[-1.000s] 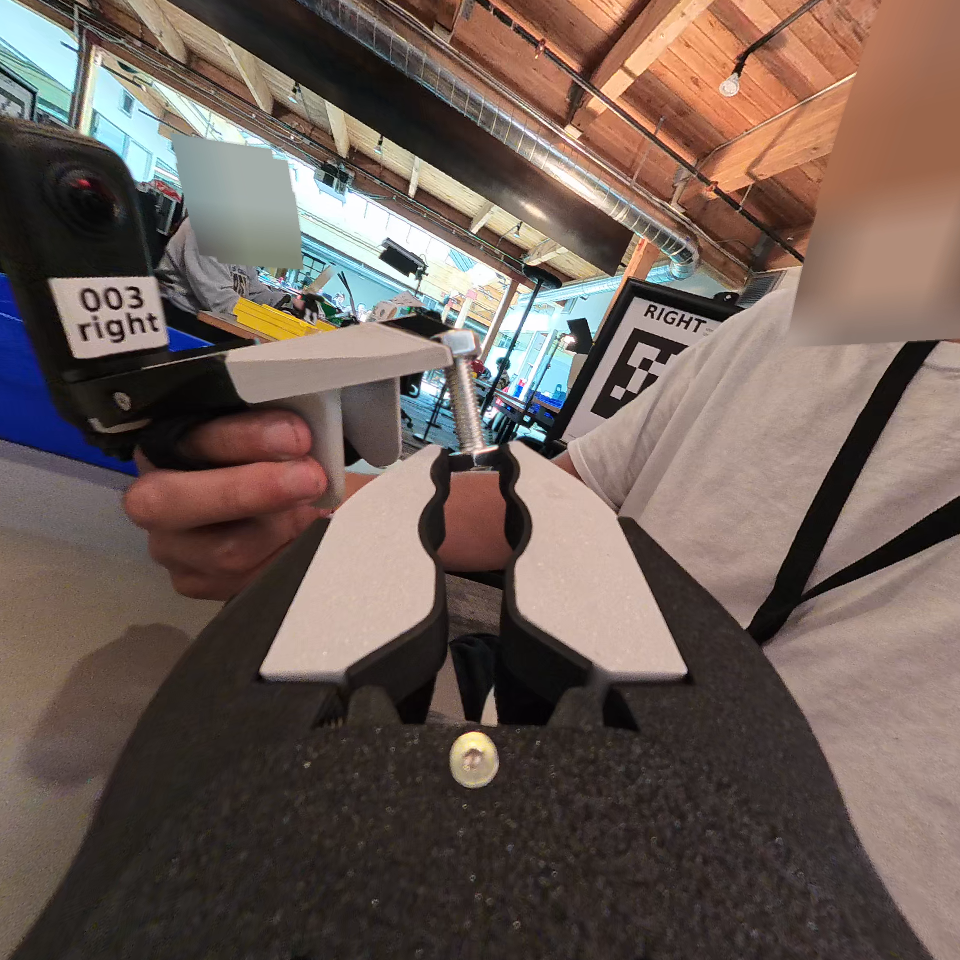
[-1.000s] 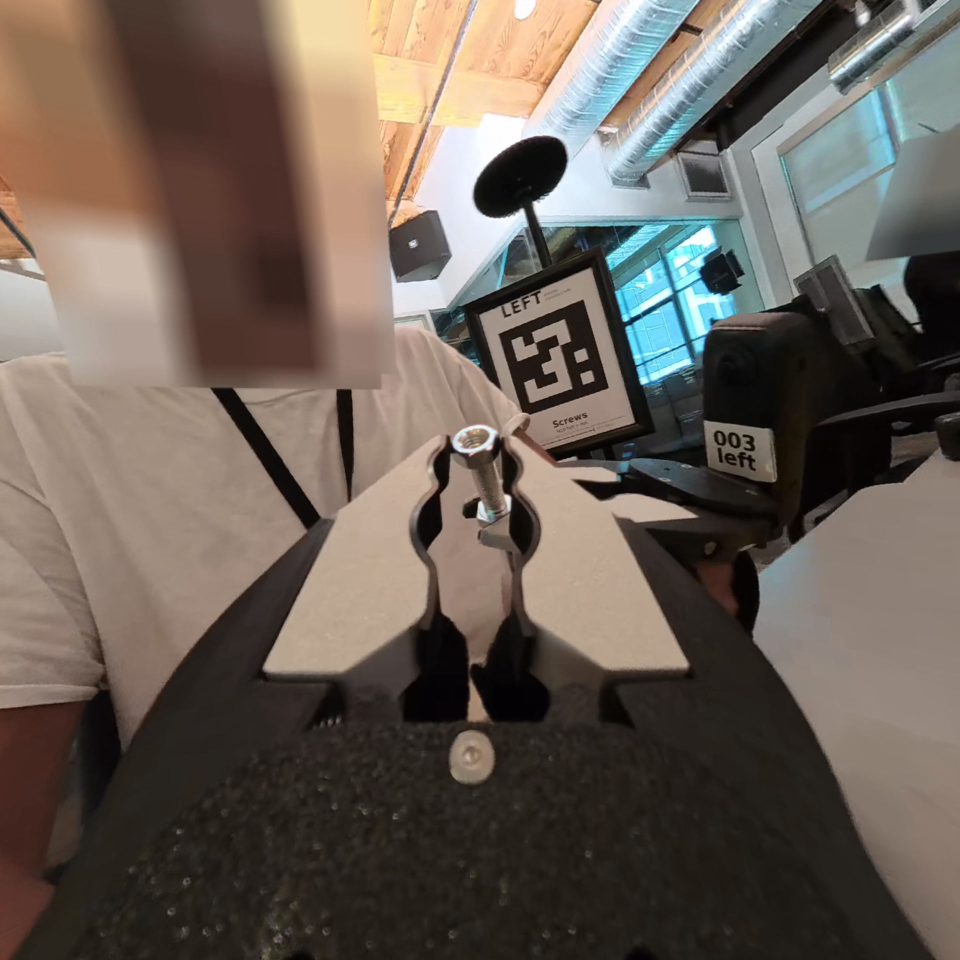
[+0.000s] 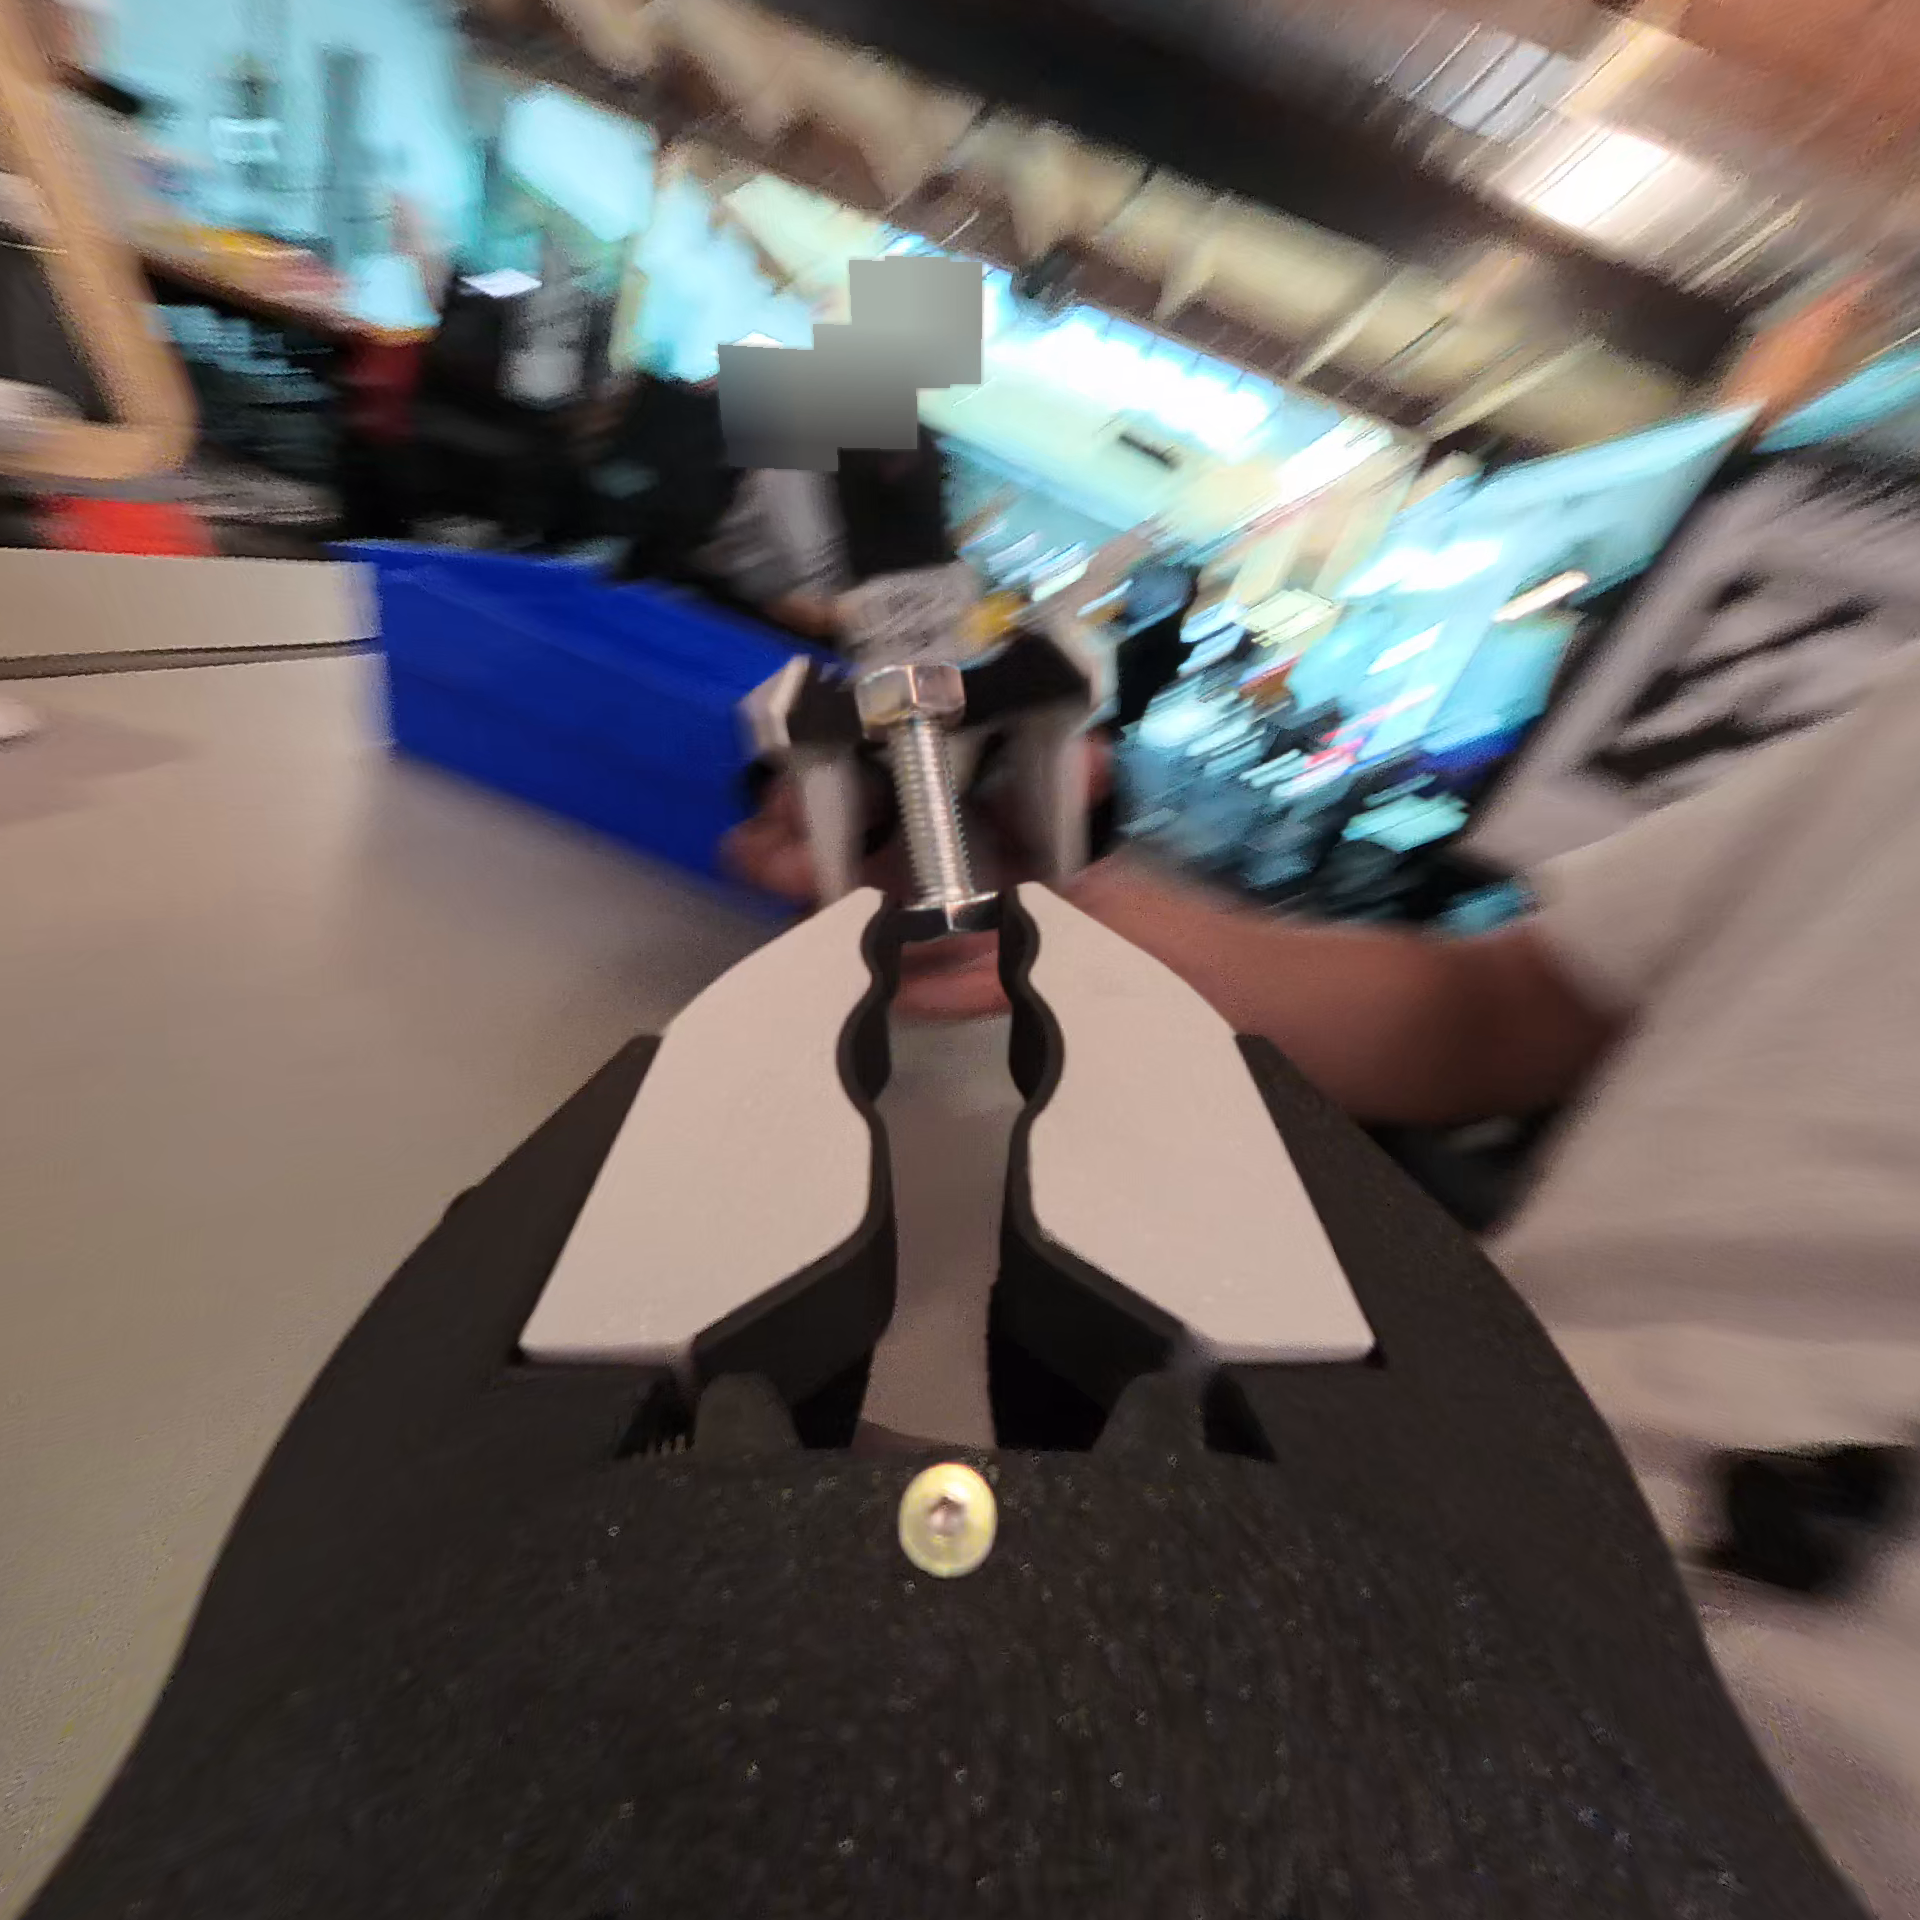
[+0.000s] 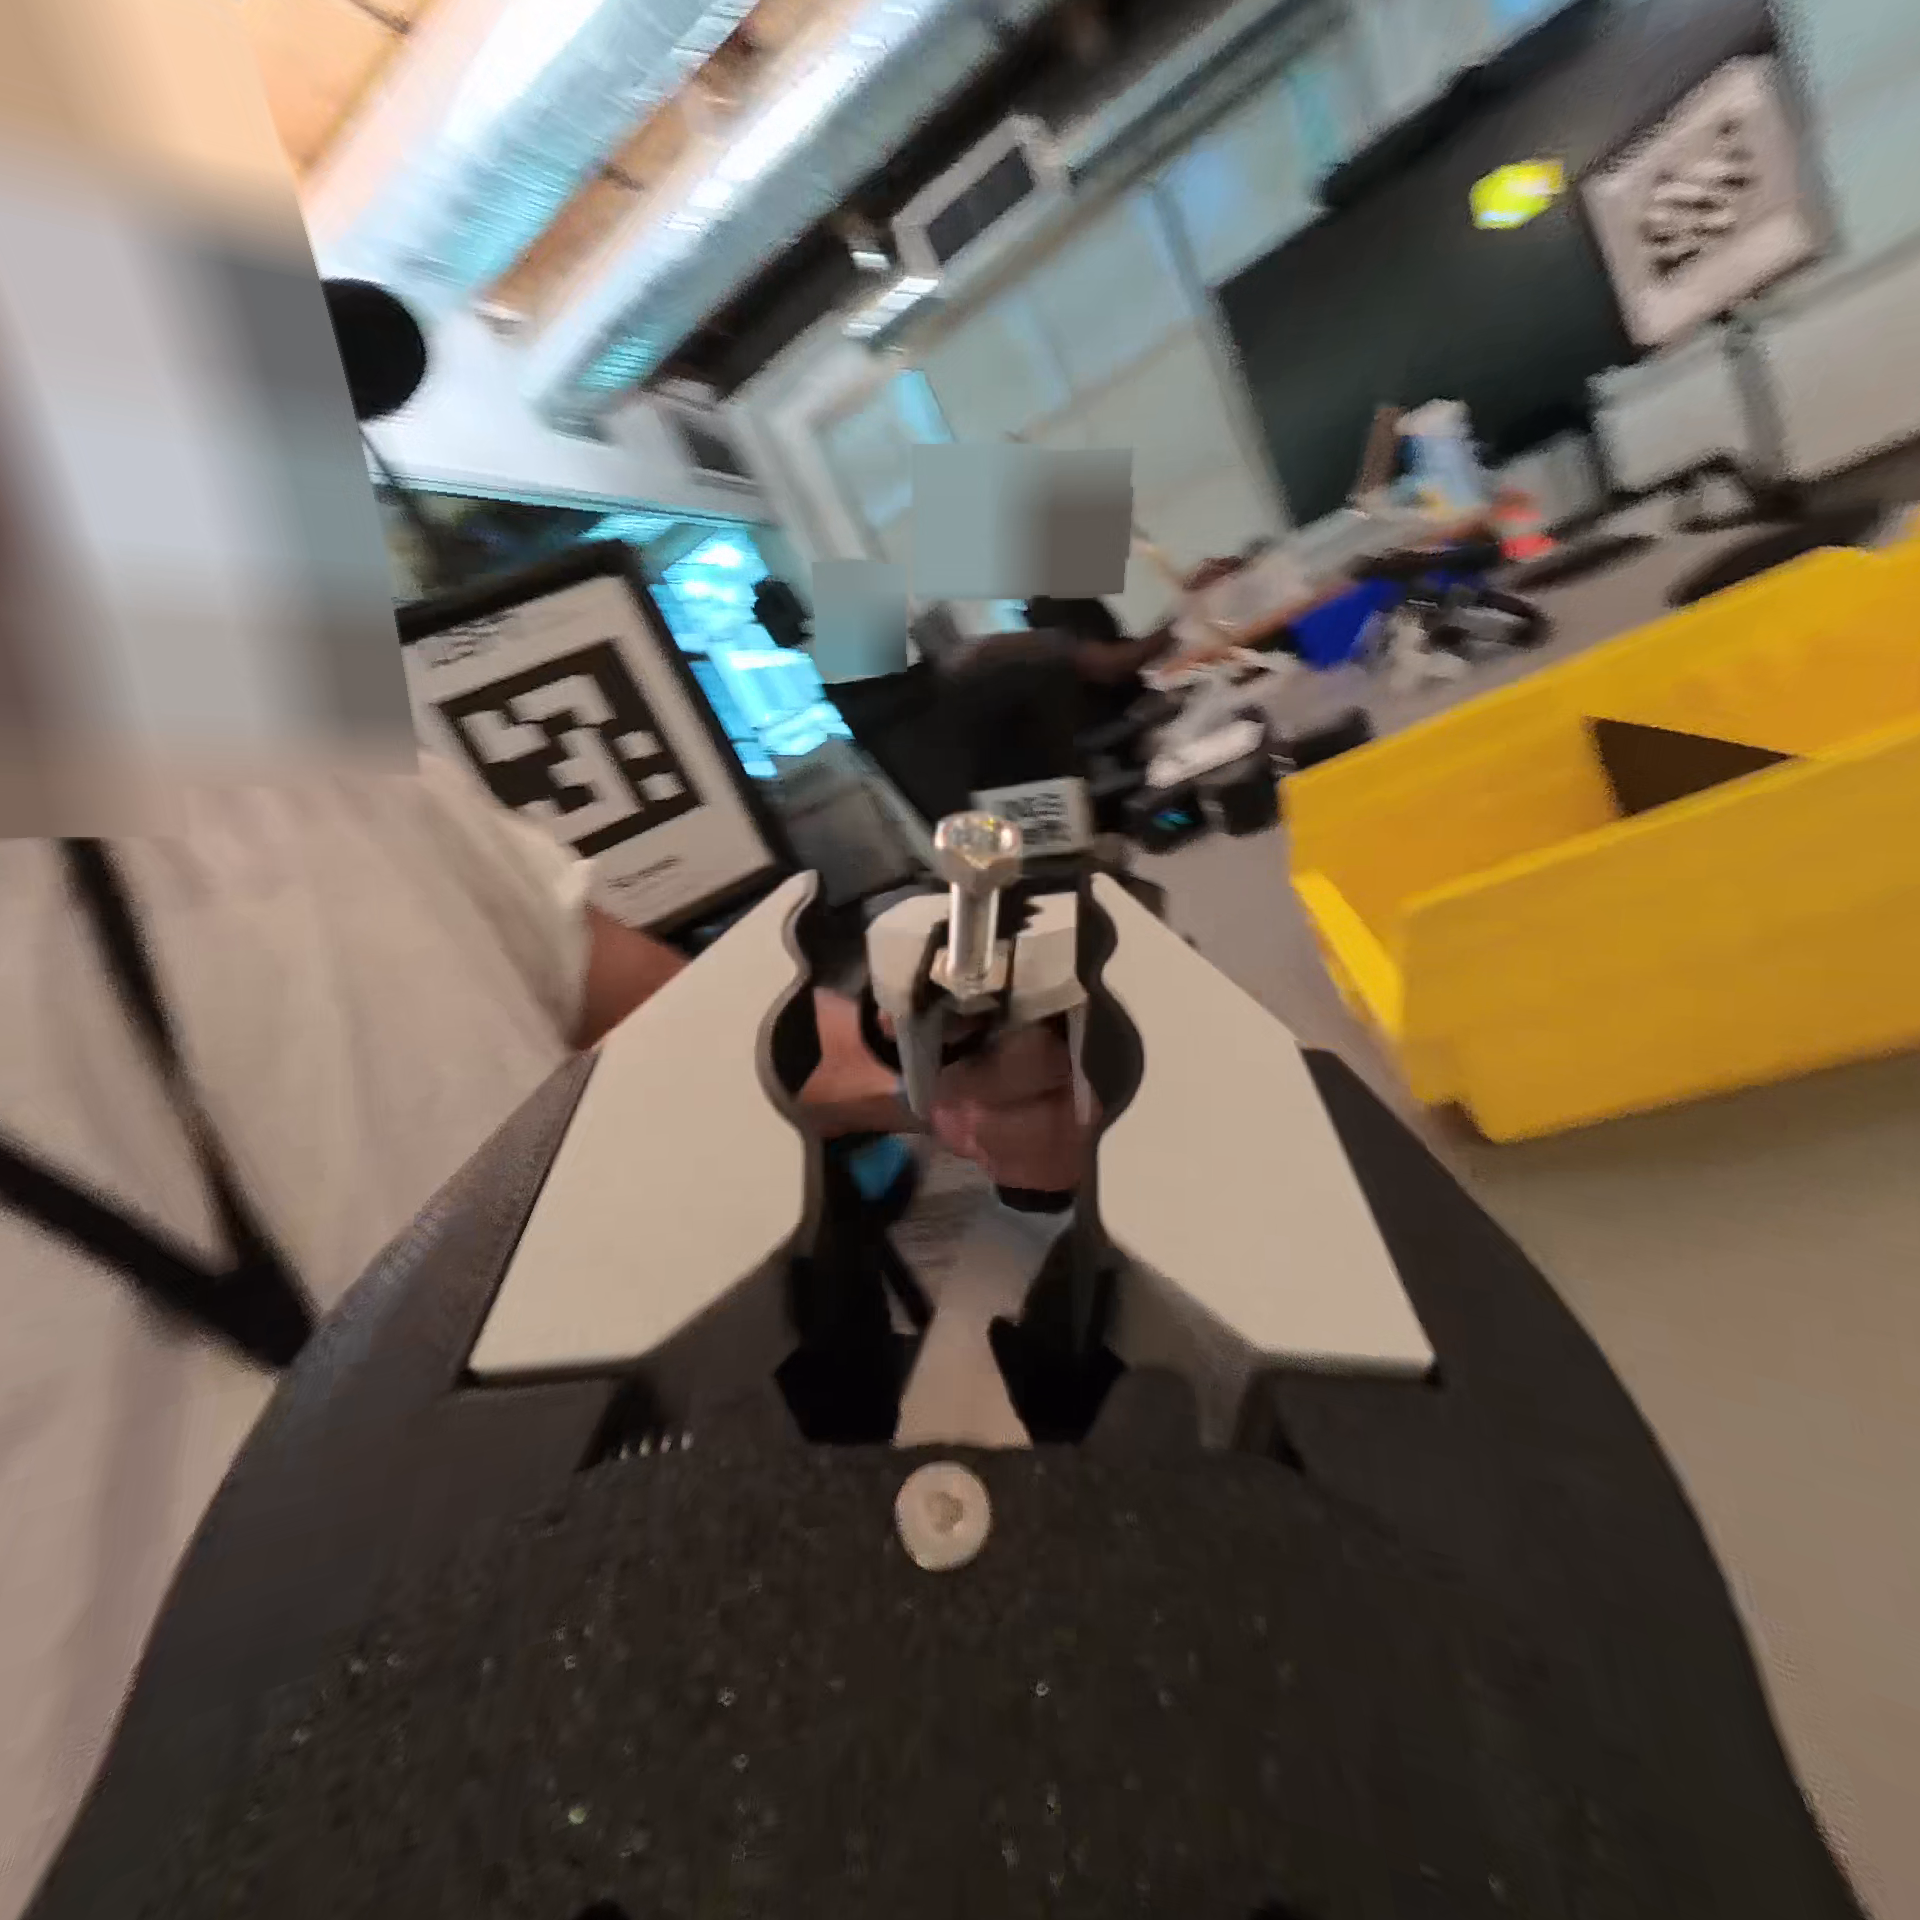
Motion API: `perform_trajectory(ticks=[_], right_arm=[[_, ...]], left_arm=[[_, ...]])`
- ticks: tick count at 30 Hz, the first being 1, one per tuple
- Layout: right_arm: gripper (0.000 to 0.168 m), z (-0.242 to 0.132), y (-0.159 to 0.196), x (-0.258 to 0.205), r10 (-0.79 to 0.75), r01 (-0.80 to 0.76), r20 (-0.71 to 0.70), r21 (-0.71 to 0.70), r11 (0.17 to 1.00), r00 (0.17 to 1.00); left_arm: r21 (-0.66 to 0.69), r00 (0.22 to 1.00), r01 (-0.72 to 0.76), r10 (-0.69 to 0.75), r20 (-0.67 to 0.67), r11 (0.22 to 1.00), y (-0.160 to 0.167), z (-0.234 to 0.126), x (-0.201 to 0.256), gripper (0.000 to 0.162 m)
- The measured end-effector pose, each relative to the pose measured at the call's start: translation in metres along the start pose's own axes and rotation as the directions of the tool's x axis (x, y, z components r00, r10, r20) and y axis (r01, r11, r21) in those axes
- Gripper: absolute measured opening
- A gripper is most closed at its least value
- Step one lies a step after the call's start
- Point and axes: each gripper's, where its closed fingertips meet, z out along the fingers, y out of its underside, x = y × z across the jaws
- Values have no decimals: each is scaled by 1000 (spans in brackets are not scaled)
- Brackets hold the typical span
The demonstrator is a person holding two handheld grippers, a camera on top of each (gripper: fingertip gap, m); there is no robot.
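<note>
- Clamping the nut (image 3: 948, 914) at its tips, the left gripper (image 3: 948, 925) held the bolt (image 3: 928, 790) upright.
- The right gripper (image 4: 951, 914) faced it with its jaws spread wide, gripping nothing.

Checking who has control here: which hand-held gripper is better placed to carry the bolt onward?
Left, probably: the left hand-held gripper is shut on the bolt's lower end, while the right hand-held gripper is open, gripping nothing.
</note>
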Motion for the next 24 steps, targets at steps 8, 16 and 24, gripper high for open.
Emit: perform_trajectory(ticks=[8,16,24], right_arm=[[31,15,-13,-25,92,-93,439,-21,995,894],[20,23,-8,-15,89,-92,416,-11,996,905],[18,23,-7,9,122,-124,175,3,992,977]], left_arm=[[38,976,105,-95,-195,994,-6,3,29,18],[62,984,101,-90,-154,993,-11,-4,21,18],[26,998,-21,20,57,999,-6,-5,-6,18]])
